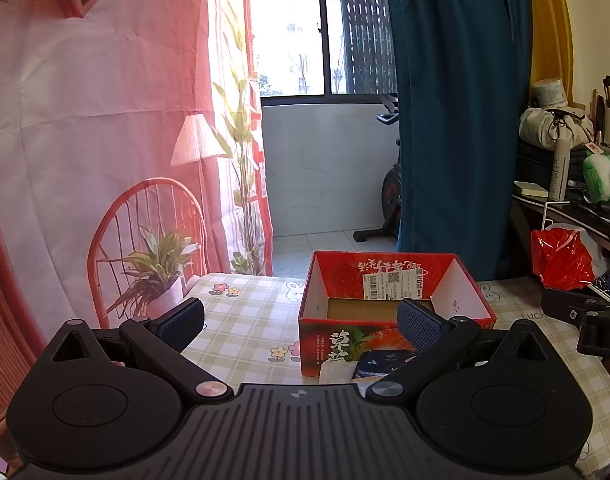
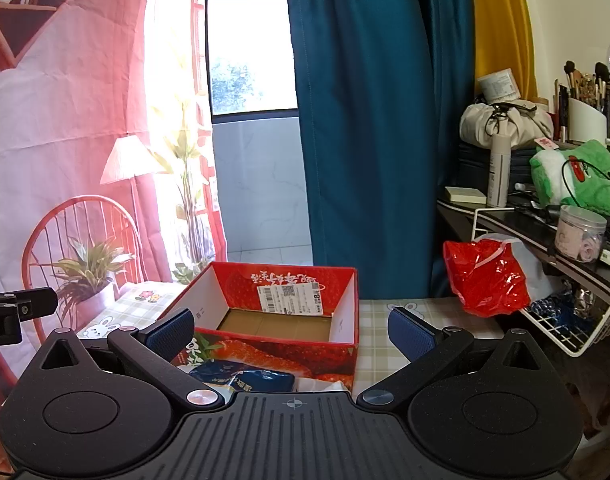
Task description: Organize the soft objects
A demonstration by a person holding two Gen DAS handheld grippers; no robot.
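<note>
An open red strawberry-print box stands on the checked tablecloth, its inside bare cardboard. In front of it lie soft packets: a dark blue one and a white one, partly hidden behind the gripper bodies. My left gripper is open, held above the table just short of the box, nothing between its blue pads. My right gripper is open too, with the box front and the dark blue packet seen between its fingers, untouched. The right gripper's tip shows at the left wrist view's right edge.
A red plastic bag hangs at the table's right, beside a white wire basket. The cluttered dark shelf holds a green plush toy, a jar and bottles. A teal curtain hangs behind; a printed backdrop covers the left.
</note>
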